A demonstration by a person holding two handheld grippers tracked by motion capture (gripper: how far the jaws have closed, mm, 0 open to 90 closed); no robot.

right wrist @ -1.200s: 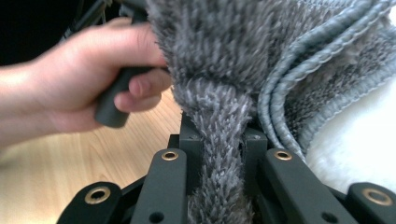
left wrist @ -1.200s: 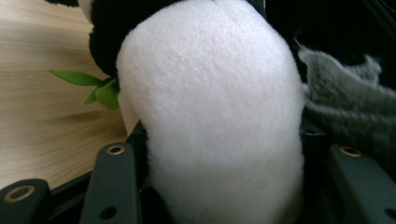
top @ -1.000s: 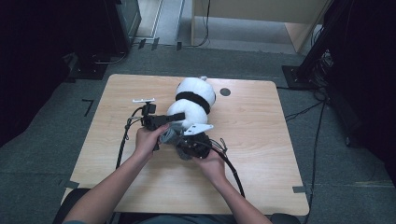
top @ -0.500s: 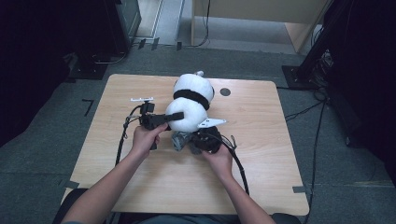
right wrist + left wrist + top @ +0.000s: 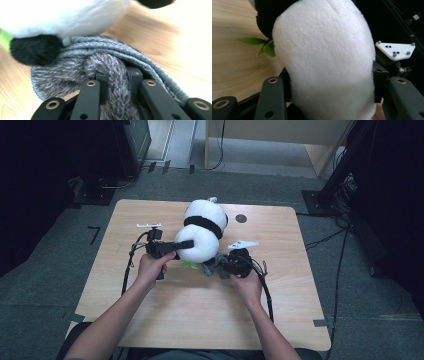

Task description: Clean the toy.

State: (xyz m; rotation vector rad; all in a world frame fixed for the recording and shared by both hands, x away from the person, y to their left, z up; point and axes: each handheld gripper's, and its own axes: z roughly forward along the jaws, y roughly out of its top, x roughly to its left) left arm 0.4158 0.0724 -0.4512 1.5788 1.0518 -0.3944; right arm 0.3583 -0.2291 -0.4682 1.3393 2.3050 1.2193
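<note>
A plush panda (image 5: 202,232) lies on the wooden table (image 5: 300,295), slightly toward 12 o'clock of its middle, its length running from 12 toward 7 o'clock. A black band crosses its white body. A small dark disc (image 5: 241,218) sits on the table at 2 o'clock of the panda, apart from it. Green leaves (image 5: 190,265) poke out at the panda's 6 o'clock end.

The left gripper (image 5: 182,244) comes in from 9 o'clock and its jaws stand wide around the panda's lower white body, pressed against the fur on both sides. The right gripper (image 5: 215,267) sits at 5 o'clock of the panda, just below it, jaws clenched on a grey knitted cloth (image 5: 210,266) that touches the panda's underside. Cables loop on the table at 9 o'clock of the left hand (image 5: 152,266) and trail toward 6 o'clock from the right hand (image 5: 246,282).

Open table lies toward 3 o'clock and toward 6 o'clock; the 12 o'clock edge is near the panda's top. Dark stands and cables crowd the floor beyond the table.

The left gripper view shows white fur (image 5: 324,62) between its jaws, the leaves (image 5: 265,46) at its left, and the right gripper's grey plate (image 5: 395,50) beyond. The right gripper view shows a twisted fold of the cloth (image 5: 110,72) pinched between the jaws, with a black paw (image 5: 32,52) resting on the cloth.
</note>
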